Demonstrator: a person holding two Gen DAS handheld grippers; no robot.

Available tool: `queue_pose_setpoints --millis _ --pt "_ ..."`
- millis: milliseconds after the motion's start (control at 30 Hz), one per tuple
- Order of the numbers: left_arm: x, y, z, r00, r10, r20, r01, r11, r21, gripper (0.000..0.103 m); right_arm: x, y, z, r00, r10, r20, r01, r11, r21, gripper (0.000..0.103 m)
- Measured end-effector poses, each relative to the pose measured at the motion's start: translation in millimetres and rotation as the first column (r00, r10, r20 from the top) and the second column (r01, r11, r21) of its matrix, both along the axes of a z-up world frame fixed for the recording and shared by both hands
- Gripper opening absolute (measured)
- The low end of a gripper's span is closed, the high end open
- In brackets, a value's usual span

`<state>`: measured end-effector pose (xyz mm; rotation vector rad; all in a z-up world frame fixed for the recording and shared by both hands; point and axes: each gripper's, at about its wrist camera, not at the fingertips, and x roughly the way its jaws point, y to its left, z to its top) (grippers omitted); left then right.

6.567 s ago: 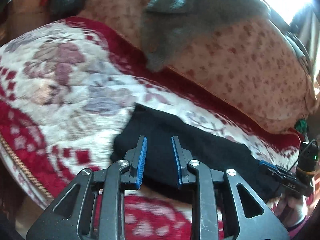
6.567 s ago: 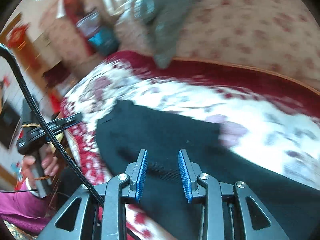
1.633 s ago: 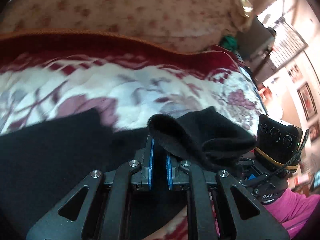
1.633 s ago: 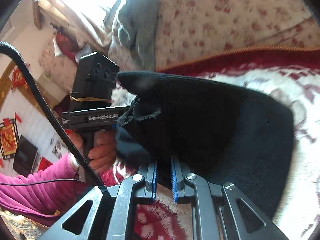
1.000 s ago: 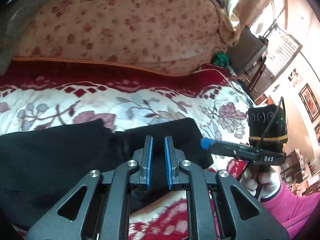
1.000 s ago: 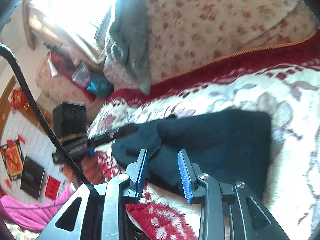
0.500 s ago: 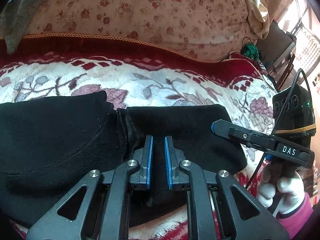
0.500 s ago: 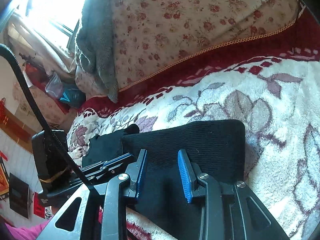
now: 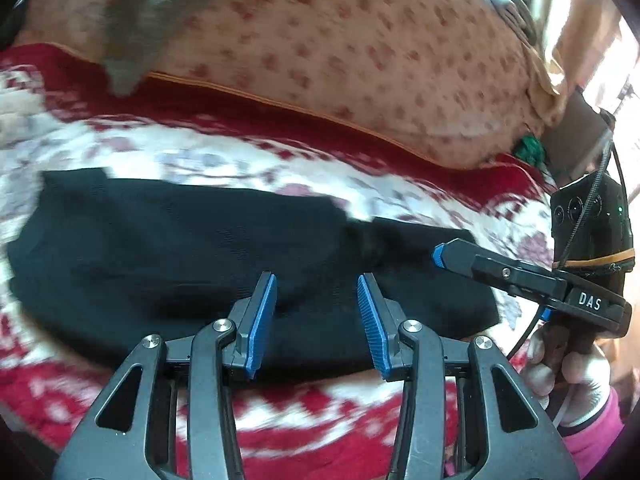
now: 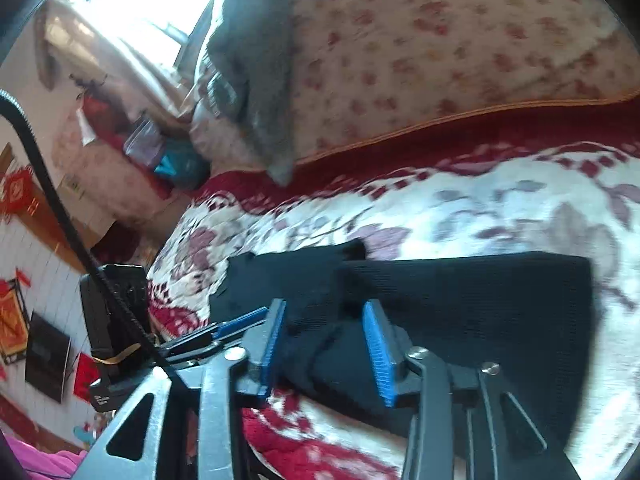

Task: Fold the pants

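Observation:
The black pants (image 9: pixel 192 248) lie folded flat on the red and white floral blanket (image 9: pixel 248 160); they also show in the right wrist view (image 10: pixel 480 300). My left gripper (image 9: pixel 316 292) is open and empty just above the pants' near edge. My right gripper (image 10: pixel 324 320) is open and empty over the near edge of the fold. The right gripper also shows at the right of the left wrist view (image 9: pixel 440 256), by the pants' right end. The left gripper shows at the left of the right wrist view (image 10: pixel 240 322).
A floral cushion (image 9: pixel 360 52) rises behind the blanket with a grey cloth (image 9: pixel 152 12) draped over it. The blanket's near edge (image 9: pixel 304 432) drops off in front. Furniture and bags (image 10: pixel 160 156) stand at the far left beyond the bed.
Both grippers held a lifted end of the pants, laid it over and let go. Since half a second ago the left jaws have opened wide and both views have pulled back.

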<state>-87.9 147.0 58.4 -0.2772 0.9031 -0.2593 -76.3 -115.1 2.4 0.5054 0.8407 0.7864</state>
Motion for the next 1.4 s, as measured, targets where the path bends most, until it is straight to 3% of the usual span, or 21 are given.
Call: queue_pose_setpoints --millis 267,467,667,967,1100,1167,1400 --pt "-34 77 -6 0.979 0.204 -0.02 -0.204 0.979 0.0 0.04 24 88 4 0.986 0.165 0.002 -0.165 0.985 -0.06 0.043" --pt "-44 126 -21 0.937 0.343 -0.07 -0.349 0.932 -0.095 0.04 51 163 13 0.958 0.287 0.012 -0.283 0.95 -0.131 0.049" --pt "-47 151 -33 0.889 0.448 -0.094 -0.457 0.879 -0.134 0.04 75 231 19 0.926 0.374 0.041 -0.354 0.903 -0.244 0.052" --pt "-37 167 -44 0.847 0.519 -0.116 -0.532 0.834 -0.145 0.041 108 302 8 0.88 0.474 0.034 -0.417 0.804 -0.423 0.052" --pt "-36 170 -52 0.834 0.536 -0.131 -0.55 0.823 -0.139 0.045 118 325 4 0.854 0.52 0.022 -0.457 0.77 -0.446 0.052" --pt "-37 172 -56 0.83 0.541 -0.14 -0.558 0.816 -0.152 0.053 120 333 0 0.841 0.541 0.019 -0.469 0.746 -0.472 0.052" --pt "-30 177 -66 0.825 0.542 -0.16 -0.565 0.805 -0.183 0.056 130 356 -13 0.797 0.604 -0.035 -0.543 0.688 -0.482 0.052"
